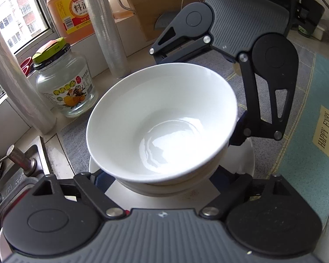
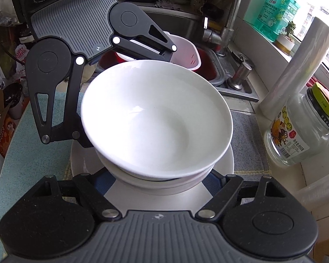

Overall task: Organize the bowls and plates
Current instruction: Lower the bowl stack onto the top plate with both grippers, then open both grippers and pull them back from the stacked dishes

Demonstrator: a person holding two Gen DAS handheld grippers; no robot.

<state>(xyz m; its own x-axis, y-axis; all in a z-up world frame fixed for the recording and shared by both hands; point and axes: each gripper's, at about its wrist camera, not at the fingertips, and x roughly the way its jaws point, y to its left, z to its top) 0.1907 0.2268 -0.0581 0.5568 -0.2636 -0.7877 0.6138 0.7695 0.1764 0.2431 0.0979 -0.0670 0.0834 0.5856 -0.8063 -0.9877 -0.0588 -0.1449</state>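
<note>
White bowl [image 1: 162, 120] sits on top of a stack: nested in a 2nd bowl [image 1: 164, 186] w/ only its rim band showing below, and both rest on a white plate [image 1: 245, 155]. Top bowl is empty, glossy inside, tilted a bit rather than seated flat. Plate lies on a grey-and-teal mat [image 1: 300, 153] on the counter [image 1: 54, 144], near the sink [image 2: 186, 25].

Left gripper [image 1: 162, 175] and right gripper [image 2: 162, 175] face each other across the stack, one on each side. Both sets of fingers are spread wide around the bowls. Fingertips are hidden under the bowl rims, so can't tell if the pads press on the bowls or stand clear of them.

Other containers: glass jar [image 1: 65, 85] w/ yellow-green lid, fruit label, looks empty/clear inside, upright on the counter beside the mat. Big orange bottle [image 1: 70, 6] w/ yellow label stands behind it by the window. 2 rolls of clear film [image 1: 105, 26] stand upright nr the jar, one on each side. In the sink: red basin [image 2: 206, 65] holding a pinkish-white strainer basket [image 2: 186, 52]; contents not visible. Green soap bottle [image 2: 274, 11] and a small potted plant [image 2: 287, 37] on the window ledge past the tap [image 2: 226, 30].
</note>
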